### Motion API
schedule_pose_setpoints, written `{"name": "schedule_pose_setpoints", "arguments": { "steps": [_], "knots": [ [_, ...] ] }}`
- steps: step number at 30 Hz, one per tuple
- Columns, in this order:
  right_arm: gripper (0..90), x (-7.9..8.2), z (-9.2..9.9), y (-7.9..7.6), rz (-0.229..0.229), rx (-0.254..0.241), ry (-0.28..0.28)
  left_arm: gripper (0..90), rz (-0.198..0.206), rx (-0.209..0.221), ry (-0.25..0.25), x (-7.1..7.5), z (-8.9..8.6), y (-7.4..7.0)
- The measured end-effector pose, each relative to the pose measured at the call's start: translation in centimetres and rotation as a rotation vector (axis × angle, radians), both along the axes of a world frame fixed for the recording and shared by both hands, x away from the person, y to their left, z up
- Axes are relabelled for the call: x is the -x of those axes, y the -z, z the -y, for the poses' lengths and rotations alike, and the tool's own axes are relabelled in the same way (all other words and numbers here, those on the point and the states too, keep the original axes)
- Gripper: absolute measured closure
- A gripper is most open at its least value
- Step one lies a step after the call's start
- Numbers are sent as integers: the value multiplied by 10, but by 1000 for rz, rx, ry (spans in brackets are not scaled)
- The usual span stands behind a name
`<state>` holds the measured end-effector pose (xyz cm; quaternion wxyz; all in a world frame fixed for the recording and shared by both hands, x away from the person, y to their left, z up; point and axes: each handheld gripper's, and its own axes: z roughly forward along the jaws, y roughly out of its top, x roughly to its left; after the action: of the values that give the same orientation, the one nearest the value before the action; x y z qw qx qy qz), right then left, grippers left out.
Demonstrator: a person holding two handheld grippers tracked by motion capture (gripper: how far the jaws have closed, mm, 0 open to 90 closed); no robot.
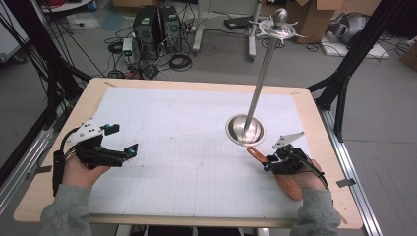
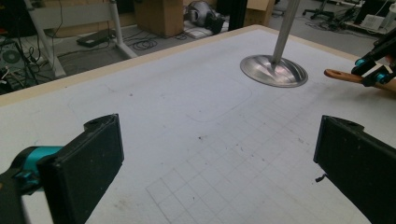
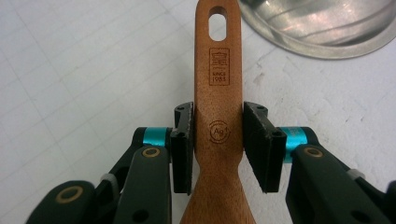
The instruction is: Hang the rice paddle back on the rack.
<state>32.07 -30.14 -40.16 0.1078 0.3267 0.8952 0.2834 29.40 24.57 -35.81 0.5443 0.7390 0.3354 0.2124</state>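
A wooden spatula [image 1: 254, 154] lies flat on the white gridded mat [image 1: 187, 128] at the right, its holed handle end pointing at the steel stand's round base [image 1: 245, 130]. My right gripper [image 1: 268, 162] is shut on it. In the right gripper view both black pads press the edges of the spatula [image 3: 218, 70] at the handle's narrow part, just short of the base [image 3: 322, 23]. My left gripper [image 1: 125, 139] is held at the left of the mat, open wide with nothing between its jaws. The left gripper view looks between those jaws across the bare mat at the base [image 2: 274, 71] and spatula [image 2: 341, 74].
From the base a thin steel pole rises to a top piece with hooks [image 1: 278, 24]. The wooden table's rim [image 1: 88, 98] frames the mat. Black frame posts [image 1: 344, 64] stand at both sides. Computer towers [image 1: 157, 24], cables and cardboard boxes sit on the floor beyond.
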Motion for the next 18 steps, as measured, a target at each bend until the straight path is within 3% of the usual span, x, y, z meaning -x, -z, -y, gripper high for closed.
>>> {"name": "schedule_pose_setpoints", "arguments": {
  "steps": [18],
  "knots": [
    [646,9,12,-22,129,-107,63,20,-1,-1,1,-1,1,0]
  ]
}}
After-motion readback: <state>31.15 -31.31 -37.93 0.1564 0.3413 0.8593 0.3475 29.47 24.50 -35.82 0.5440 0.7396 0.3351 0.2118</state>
